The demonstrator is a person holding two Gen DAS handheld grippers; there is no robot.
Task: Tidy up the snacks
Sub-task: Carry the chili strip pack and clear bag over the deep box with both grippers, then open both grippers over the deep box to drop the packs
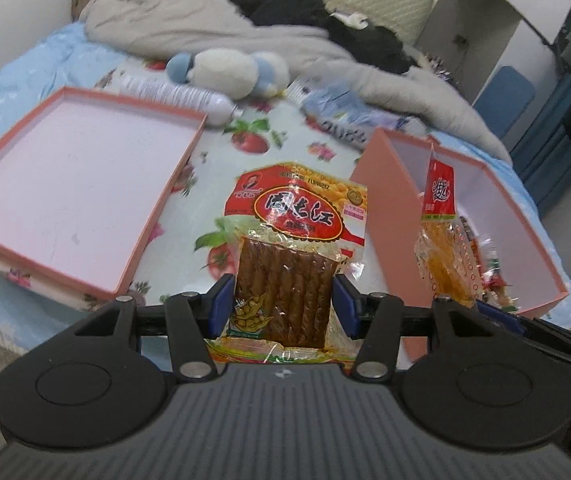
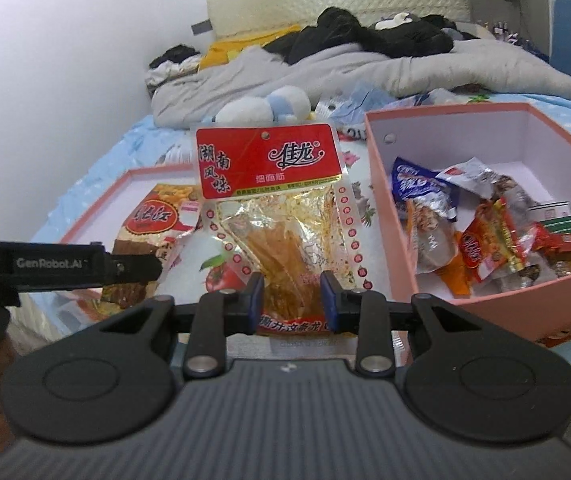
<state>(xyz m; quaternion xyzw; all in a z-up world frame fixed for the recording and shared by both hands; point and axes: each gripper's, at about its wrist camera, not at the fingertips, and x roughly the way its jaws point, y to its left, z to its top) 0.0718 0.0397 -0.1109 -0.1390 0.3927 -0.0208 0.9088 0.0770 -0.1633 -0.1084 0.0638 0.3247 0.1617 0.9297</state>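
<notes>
My left gripper (image 1: pixel 283 306) is shut on a red-and-yellow packet of brown strips (image 1: pixel 289 248), held upright above the fruit-print bedsheet between the pink lid and the pink box. It also shows in the right wrist view (image 2: pixel 153 232). My right gripper (image 2: pixel 291 300) is shut on a red-labelled clear packet of orange strips (image 2: pixel 281 208), held upright beside the left wall of the pink box (image 2: pixel 389 216). That packet shows in the left wrist view (image 1: pixel 441 236) over the box (image 1: pixel 381 184). The box holds several snack packets (image 2: pixel 485 228).
The shallow pink lid (image 1: pixel 5 152) lies on the left of the bed. A plastic bottle (image 1: pixel 177 94), a plush toy (image 1: pixel 225 72), a tissue pack (image 1: pixel 337 112) and piled grey bedding (image 1: pixel 213 24) lie behind. A white shelf (image 1: pixel 481 20) stands at the right.
</notes>
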